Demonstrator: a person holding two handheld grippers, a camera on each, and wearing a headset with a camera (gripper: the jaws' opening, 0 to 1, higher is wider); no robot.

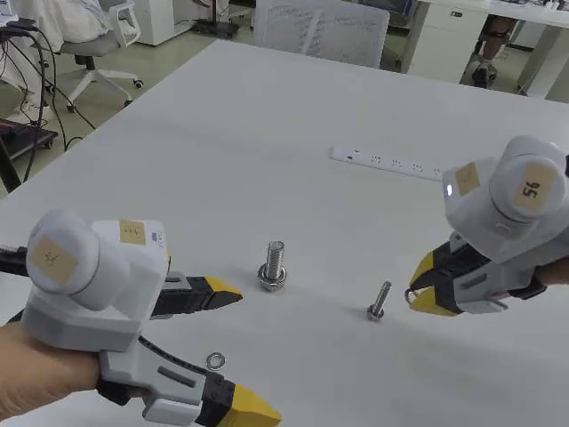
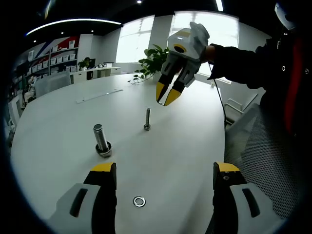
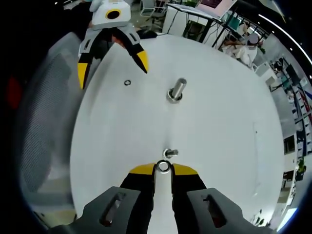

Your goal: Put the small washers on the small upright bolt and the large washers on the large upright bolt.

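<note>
On the worktop point(image 1: 293, 124) the left claw point(image 1: 250, 354) gapes wide; the right claw point(image 3: 163, 170) pinches a small washer point(image 3: 163, 166) edgewise. The large bolt point(image 1: 273, 265) stands apart from the small bolt point(image 1: 380, 301), which is near that washer. A loose washer point(image 1: 215, 360) lies between the left jaws. It is probably light, stiff and slick, so a grip across the rim suits it.

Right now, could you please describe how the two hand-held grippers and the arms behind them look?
The left hand-held gripper and right hand-held gripper match: pale grey plastic bodies with rounded tops, tan handwritten stickers, and black jaws ending in yellow tips. A dark sleeve covers the right arm.
</note>
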